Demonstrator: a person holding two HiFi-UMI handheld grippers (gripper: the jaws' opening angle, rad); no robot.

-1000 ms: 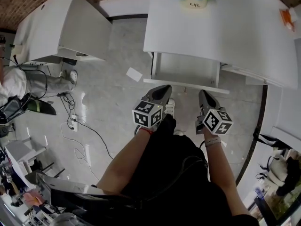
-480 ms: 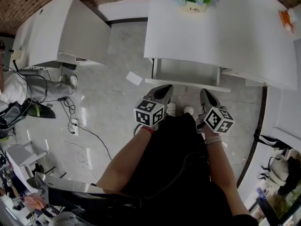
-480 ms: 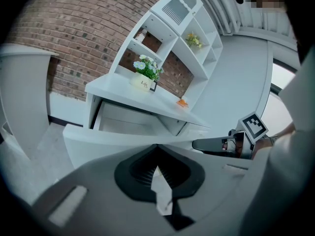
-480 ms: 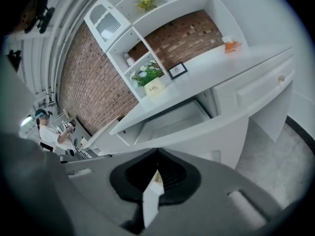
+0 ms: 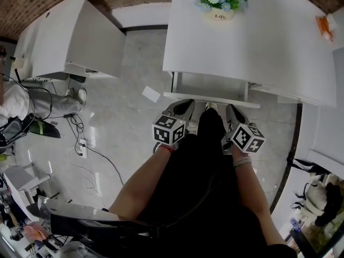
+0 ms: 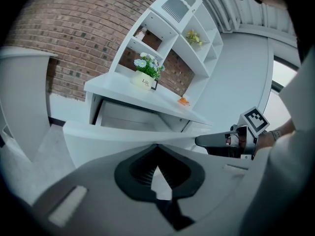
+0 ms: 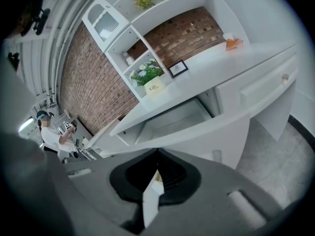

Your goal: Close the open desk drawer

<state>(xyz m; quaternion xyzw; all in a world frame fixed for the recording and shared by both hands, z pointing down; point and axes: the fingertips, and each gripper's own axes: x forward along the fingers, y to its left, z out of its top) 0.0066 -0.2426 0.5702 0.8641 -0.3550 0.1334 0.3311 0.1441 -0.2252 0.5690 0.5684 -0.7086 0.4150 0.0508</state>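
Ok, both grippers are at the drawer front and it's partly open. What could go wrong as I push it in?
1. The left gripper and right gripper, both shut, sit at separate spots along the front of the drawer. An uneven push might skew it and jam it.
2. A hard shove could jolt the desk and rock the flower pot standing on it.
3. The narrow shut tips may slip off the thin front edge.

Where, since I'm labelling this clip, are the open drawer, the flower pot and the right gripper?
drawer (image 5: 212, 86), head view, on its inside floor.
flower pot (image 5: 221, 16), head view, on the pot's white side.
right gripper (image 5: 232, 108), head view, at its tips.
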